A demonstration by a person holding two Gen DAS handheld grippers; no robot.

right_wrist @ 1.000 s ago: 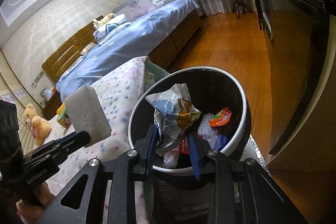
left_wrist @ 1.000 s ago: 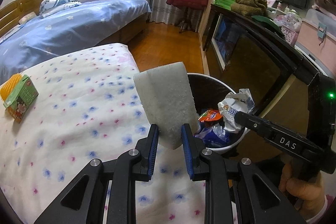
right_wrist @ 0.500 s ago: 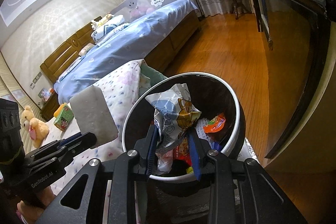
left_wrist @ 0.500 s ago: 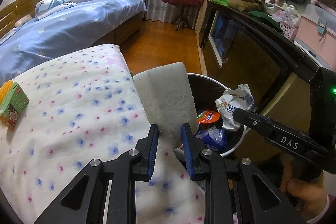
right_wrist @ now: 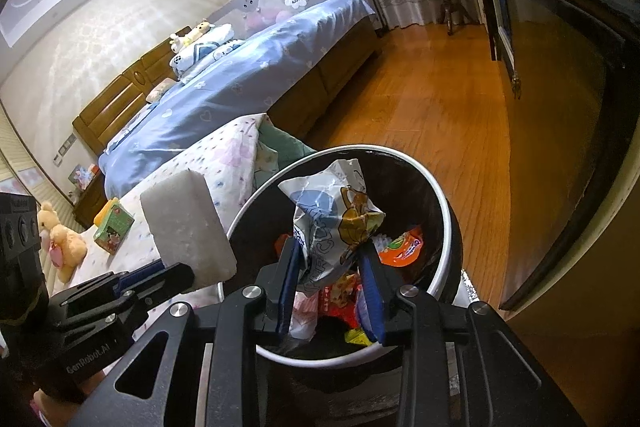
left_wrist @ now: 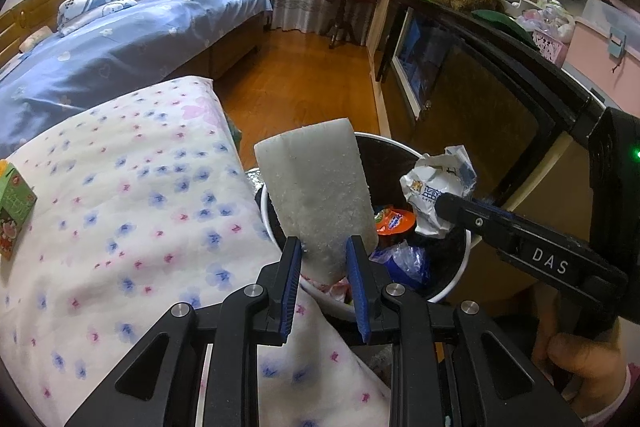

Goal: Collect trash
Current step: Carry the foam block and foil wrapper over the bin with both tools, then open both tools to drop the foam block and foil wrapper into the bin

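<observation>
Two pieces of trash hang at the round white-rimmed bin (right_wrist: pixel 448 227): the crumpled cartoon snack bag (right_wrist: pixel 336 223), pinched in the right tool (right_wrist: pixel 332 277), sits over its mouth; the grey rectangular sponge (left_wrist: pixel 316 199), upright in the clamped left tool (left_wrist: pixel 322 263), stands at the rim, bin centre toward 2 o'clock.

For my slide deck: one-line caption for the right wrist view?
Right gripper holds a crumpled snack bag over the trash bin.
</observation>
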